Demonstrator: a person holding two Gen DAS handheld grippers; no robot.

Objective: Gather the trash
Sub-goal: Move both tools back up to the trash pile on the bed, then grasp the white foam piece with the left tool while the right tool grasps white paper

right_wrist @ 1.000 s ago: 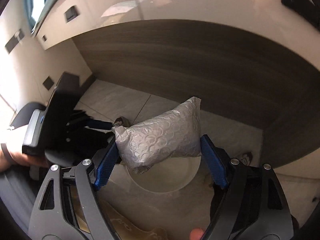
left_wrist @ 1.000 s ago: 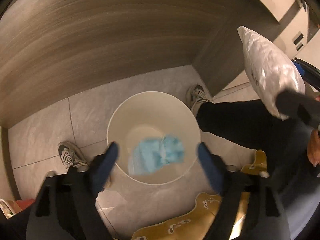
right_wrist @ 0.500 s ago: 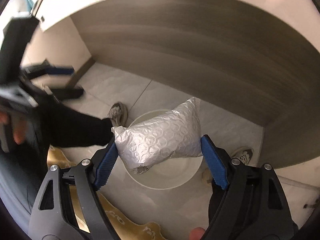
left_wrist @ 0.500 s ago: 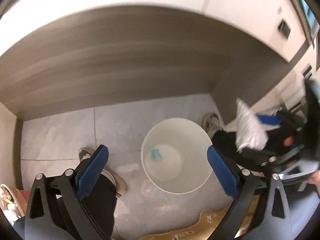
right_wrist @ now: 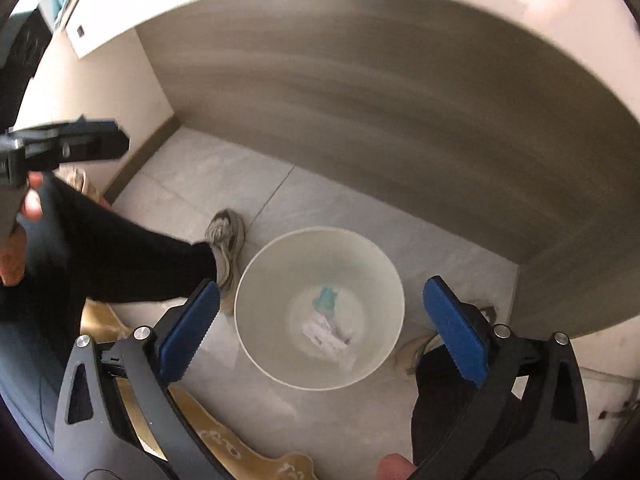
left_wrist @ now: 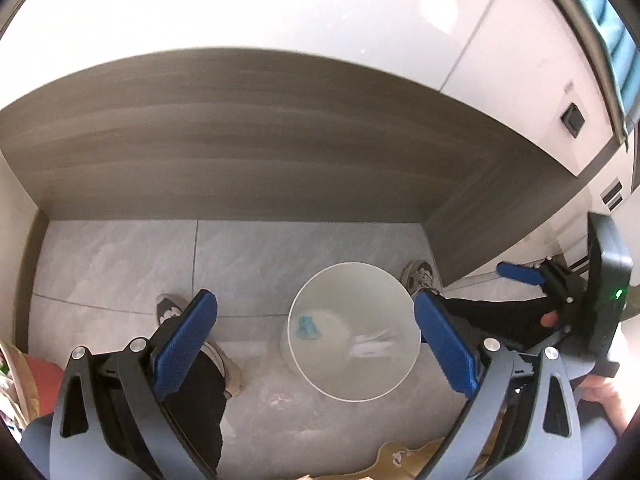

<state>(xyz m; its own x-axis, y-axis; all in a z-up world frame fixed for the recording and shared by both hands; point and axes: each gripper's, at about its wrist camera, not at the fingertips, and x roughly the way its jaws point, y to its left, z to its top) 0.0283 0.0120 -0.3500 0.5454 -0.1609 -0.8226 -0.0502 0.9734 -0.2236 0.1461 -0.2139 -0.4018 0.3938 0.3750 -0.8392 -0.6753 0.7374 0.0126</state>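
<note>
Bin (right_wrist: 256, 344) between the fingers: smooth matt white plastic. Finger pads (right_wrist: 188, 336): ribbed blue rubber. Panel (left_wrist: 240, 152) beyond: matt wood-grain. Floor (left_wrist: 120, 260): grey stone-look tile.

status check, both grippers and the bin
Left gripper open, empty. Right gripper open, empty, above the bin. Silver packet and blue scrap lie inside. Nothing blocking.
</note>
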